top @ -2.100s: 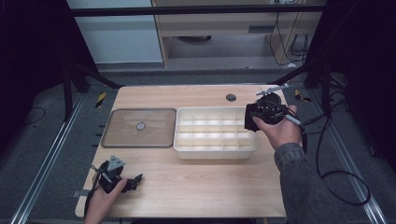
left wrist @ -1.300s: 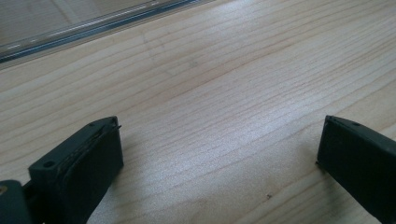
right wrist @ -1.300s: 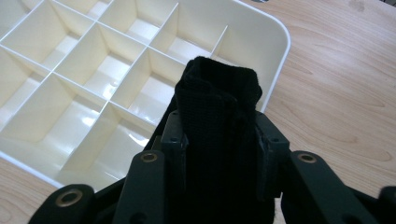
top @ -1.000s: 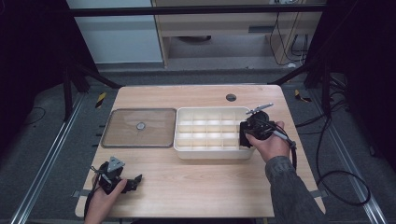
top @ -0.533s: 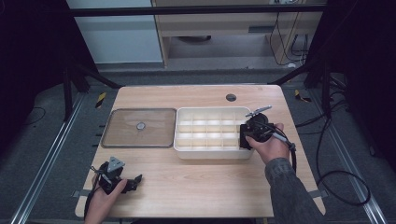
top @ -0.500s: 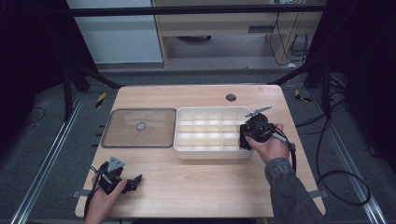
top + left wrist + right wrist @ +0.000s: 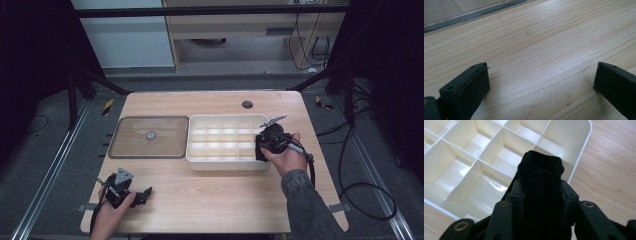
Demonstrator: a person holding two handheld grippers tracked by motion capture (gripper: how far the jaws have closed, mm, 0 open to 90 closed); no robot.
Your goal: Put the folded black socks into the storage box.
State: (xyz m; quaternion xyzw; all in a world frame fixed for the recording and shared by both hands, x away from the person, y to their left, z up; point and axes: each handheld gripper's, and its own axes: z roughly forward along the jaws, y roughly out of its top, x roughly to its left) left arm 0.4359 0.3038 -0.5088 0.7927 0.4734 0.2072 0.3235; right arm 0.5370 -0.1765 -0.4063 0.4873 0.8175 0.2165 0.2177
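A cream tray [image 7: 225, 117] split into several compartments sits mid-table. My right gripper [image 7: 260, 148] is at its near right corner, shut on a folded black cloth [image 7: 259, 151]. In the right gripper view the black cloth [image 7: 540, 180] stands up between the jaws of the right gripper [image 7: 541, 193], its tip over the corner compartments of the tray [image 7: 580, 152]. At the table's front left my left gripper [image 7: 144, 192] rests low in a hand. The left gripper [image 7: 541, 82] is open in its own view, with bare wood between the jaws.
A clear flat lid [image 7: 150, 136] with a small knob lies left of the tray; its edge [image 7: 461, 17] shows in the left gripper view. A round cable hole [image 7: 247, 104] is at the table's back. A cable [image 7: 345, 185] trails off the right side.
The right hand has carried the black cloth from the tray's far right corner toward the near right corner, then nearly stopped. The left hand has not moved.
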